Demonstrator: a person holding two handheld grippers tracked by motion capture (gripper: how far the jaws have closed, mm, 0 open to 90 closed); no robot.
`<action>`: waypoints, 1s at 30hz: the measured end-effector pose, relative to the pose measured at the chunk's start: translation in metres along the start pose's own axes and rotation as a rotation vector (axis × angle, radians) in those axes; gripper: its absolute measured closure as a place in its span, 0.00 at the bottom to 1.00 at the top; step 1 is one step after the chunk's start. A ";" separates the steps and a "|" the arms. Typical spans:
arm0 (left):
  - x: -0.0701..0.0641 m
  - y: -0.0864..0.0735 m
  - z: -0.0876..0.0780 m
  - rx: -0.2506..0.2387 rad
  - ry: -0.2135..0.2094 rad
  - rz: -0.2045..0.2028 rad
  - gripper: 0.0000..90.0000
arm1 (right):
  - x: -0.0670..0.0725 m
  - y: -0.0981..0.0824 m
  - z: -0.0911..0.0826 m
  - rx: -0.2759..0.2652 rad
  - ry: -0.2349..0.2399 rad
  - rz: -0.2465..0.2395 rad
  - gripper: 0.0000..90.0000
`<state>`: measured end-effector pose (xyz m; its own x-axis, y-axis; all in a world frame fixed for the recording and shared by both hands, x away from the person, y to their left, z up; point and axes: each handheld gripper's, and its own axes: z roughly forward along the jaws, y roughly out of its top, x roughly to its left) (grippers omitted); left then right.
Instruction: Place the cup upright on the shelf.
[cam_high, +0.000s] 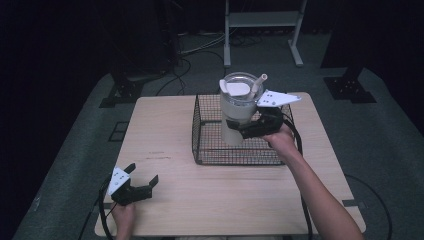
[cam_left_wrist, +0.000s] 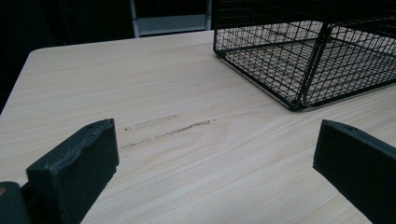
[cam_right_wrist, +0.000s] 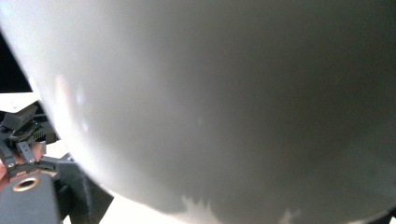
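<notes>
The right gripper (cam_high: 239, 131) has its two black jaws closed around the lower body of a tall cream-white tumbler with a clear lid and a pale straw (cam_high: 236, 107). It holds the tumbler upright above the black wire mesh basket (cam_high: 210, 150), which stands on the light wooden table (cam_high: 165, 145) toward one o'clock from the table's middle. I judge that the grip is low on the body so the lid and straw stay free, and that the cup is kept upright so that nothing spills. Whether the tumbler is going into the basket or coming out of it I cannot tell, and I also cannot tell if its base touches the mesh floor.

In the right gripper view the tumbler's smooth, matte, pale grey wall (cam_right_wrist: 233, 102) curves very close before the camera. In the high view a white tab lies on the lid, and the straw leans toward two o'clock.

The left gripper (cam_high: 141, 182) is near the table's edge at about seven o'clock, with its jaws wide apart and nothing between them. It seems simply parked there, out of the way.
</notes>
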<state>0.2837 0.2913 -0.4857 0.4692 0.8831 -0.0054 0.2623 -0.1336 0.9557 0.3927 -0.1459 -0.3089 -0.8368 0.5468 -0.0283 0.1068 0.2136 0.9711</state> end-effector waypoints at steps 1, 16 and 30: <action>0.000 0.000 0.000 0.000 0.000 0.000 0.00 | -0.001 0.001 0.003 0.001 0.003 -0.002 0.09; 0.000 0.000 -0.001 -0.005 -0.003 -0.006 0.00 | -0.026 0.002 0.052 0.041 0.043 -0.018 0.09; 0.001 0.000 -0.002 -0.011 -0.015 -0.004 0.00 | -0.042 -0.016 0.085 0.078 0.068 0.030 0.09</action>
<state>0.2827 0.2935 -0.4853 0.4813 0.8765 -0.0135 0.2546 -0.1251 0.9589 0.4723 -0.1036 -0.3431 -0.8668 0.4983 0.0192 0.1716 0.2620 0.9497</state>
